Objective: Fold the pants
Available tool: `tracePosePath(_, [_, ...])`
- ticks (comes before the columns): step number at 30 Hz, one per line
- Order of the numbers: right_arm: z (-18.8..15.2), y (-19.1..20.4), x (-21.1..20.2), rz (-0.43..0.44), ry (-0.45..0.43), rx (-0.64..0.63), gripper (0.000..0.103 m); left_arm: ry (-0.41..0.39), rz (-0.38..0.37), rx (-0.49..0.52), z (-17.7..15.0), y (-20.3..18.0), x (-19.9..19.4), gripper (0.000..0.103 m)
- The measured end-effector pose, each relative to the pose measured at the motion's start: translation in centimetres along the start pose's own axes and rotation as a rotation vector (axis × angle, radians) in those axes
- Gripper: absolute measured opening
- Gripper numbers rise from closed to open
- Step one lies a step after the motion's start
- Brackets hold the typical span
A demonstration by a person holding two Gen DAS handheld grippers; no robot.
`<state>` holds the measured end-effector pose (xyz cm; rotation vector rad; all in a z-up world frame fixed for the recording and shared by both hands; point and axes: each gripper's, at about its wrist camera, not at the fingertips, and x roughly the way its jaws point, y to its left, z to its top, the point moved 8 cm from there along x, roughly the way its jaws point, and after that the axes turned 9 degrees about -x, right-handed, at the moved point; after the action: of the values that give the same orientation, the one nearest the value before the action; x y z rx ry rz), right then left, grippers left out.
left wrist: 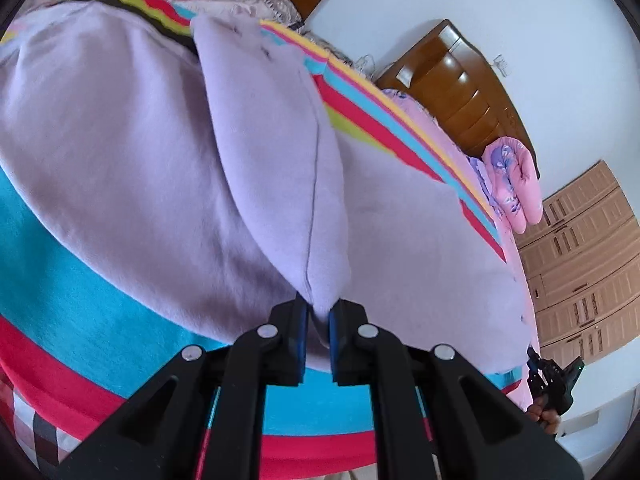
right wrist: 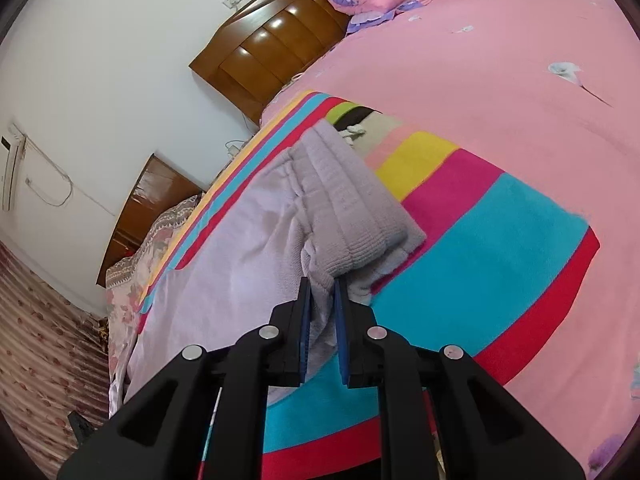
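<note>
Lilac pants [left wrist: 160, 160] on striped blanket [right wrist: 480, 248], left claw [left wrist: 318, 320] clamped on a fold, right claw [right wrist: 322, 312] apparently pinching the waistband [right wrist: 352, 204]

The room is bright with even, soft daylight; I can't tell which side it comes from. Shadows are faint: a soft grey one sits under the raised fold of the pants [left wrist: 276, 168] and beneath the waistband [right wrist: 352, 204]. The glossy headboard [right wrist: 276, 48] throws back a row of small white glare spots, and the wall [right wrist: 112, 60] is nearly washed out. Both views bulge hard, fisheye style, with straight edges bowed and a dark ring at the corners. The striped blanket [left wrist: 152, 4] smears with motion blur near the top of the left view. The black gripper arms close to each lens look soft.
</note>
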<state>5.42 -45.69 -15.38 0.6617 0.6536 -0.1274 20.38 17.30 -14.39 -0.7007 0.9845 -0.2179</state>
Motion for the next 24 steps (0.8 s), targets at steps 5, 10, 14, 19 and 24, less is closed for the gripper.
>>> tracePosePath(5, [-0.5,-1.0,0.9,0.006,0.010,0.045,0.009,0.016,0.054,0.028,-1.2,0.7,0.9,0.016])
tracePosePath(10, [-0.5,0.0,-0.9,-0.070,-0.008,-0.020,0.050,-0.018,0.034,0.031,-1.3,0.5,-0.3,0.048])
tracePosePath(14, [-1.5,4.9,-2.8,-0.013,-0.050,-0.177,0.050,-0.035,-0.003,0.036,-1.3,-0.2,-0.8,0.048])
tracePosePath(19, [-5.2,12.8,-0.9,0.080,-0.014,-0.465,0.050,-0.041,0.018,0.035,-1.5,0.0,-0.3,0.051])
tracePosePath(24, [-9.5,19.3,3.7,0.030,0.057,-0.782,0.050,-0.058,0.049,0.052,-1.7,0.5,-0.2,0.058])
